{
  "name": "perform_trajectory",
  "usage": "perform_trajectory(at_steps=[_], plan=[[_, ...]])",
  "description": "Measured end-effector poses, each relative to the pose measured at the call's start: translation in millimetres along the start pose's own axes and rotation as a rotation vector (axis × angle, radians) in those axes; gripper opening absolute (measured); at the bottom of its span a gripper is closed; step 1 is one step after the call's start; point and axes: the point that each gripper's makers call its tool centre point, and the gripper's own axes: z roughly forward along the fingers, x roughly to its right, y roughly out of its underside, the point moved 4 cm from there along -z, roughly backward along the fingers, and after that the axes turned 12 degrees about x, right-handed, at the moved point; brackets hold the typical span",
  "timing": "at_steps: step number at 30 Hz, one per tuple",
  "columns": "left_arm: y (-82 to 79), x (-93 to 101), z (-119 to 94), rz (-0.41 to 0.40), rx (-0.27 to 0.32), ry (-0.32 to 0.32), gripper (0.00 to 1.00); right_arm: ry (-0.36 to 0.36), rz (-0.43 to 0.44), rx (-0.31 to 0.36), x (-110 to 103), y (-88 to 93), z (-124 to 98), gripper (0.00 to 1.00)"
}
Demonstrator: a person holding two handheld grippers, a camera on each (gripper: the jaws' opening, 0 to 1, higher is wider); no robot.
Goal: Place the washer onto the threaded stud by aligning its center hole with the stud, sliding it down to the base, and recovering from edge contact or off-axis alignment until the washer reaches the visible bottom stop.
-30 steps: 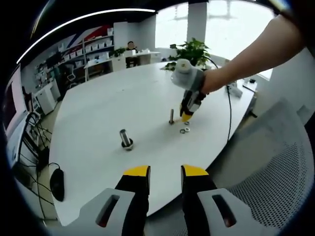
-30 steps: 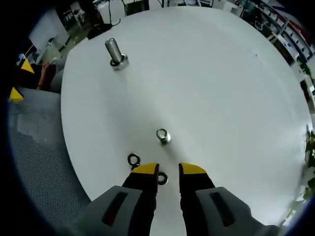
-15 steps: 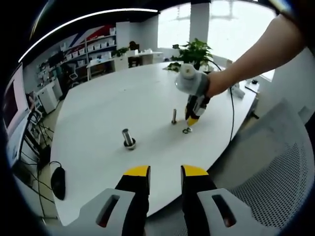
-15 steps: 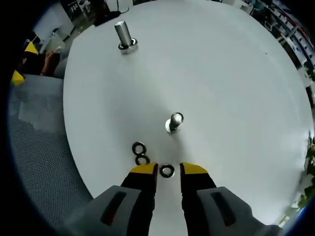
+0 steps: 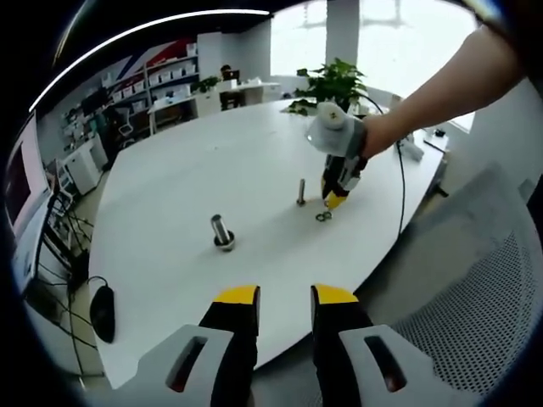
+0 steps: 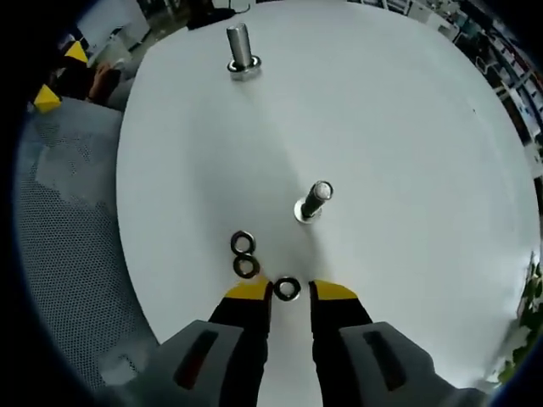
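Right gripper (image 6: 290, 292) low over the white worktop (image 6: 407, 127), near its edge. One washer (image 6: 288, 288) lies flat between the yellow fingertips. Fingers stand narrowly apart, not closed on it; washer looks free on the surface. Two more washers (image 6: 244, 255) lie touching each other just left of the fingertips.

Threaded stud (image 6: 315, 200) stands upright just beyond the washer, nothing on it. A second, thicker stud (image 6: 240, 50) stands well apart near the far side of the worktop.

Change over the last second: the right gripper view has drawn back and steadied, so the stud sits further up the picture, and the washer that was partly hidden at the fingertips now lies squarely between them. The things themselves look unmoved; the hand shifted.

Meaning, as a judgement: the gripper is lined up for the pick and the washer is not yet lifted. Closing and lifting come next. A thin flat ring on a smooth top may slip or tip at the edge.

Left gripper (image 5: 284, 297) hangs back off the worktop's edge, fingers a little apart, holding nothing. From there the right gripper (image 5: 333, 197) shows at the small stud (image 5: 300, 192), with washers (image 5: 323, 216) beside it.
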Motion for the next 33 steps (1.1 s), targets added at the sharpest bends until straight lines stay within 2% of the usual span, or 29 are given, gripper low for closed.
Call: perform_trajectory(at_steps=[4,8,11,13,14,16,18,23,33], plan=[[6.1,-2.5,0,0.0,-0.039,-0.02,0.22,-0.023,-0.022,0.02,2,1.1,-2,0.15],[11.5,-3.6,0,0.003,-0.077,-0.033,0.22,-0.027,-0.033,0.082,2,4.1,-2,0.15],[11.4,-3.8,0,0.013,-0.084,-0.036,0.22,-0.052,-0.019,0.122,0,5.4,-4,0.17],[12.0,-2.5,0,0.016,-0.088,-0.036,0.23,-0.055,-0.072,0.125,0,8.1,-4,0.18],[15.0,-1.5,0,0.03,-0.109,-0.039,0.23,-0.053,-0.1,0.14,-1,8.7,-4,0.18],[19.0,-0.5,1,0.06,-0.147,-0.037,0.25,-0.048,-0.08,0.155,-2,11.0,-5,0.18],[17.6,0.5,1,0.073,-0.142,-0.039,0.25,-0.048,-0.069,0.17,-1,12.5,-6,0.19],[11.9,-4.2,-2,0.04,-0.093,-0.057,0.26,-0.048,-0.104,0.16,-3,10.9,-5,0.19],[12.7,-5.2,-2,0.061,-0.103,-0.07,0.26,-0.068,-0.172,0.102,-5,8.3,-4,0.16]])
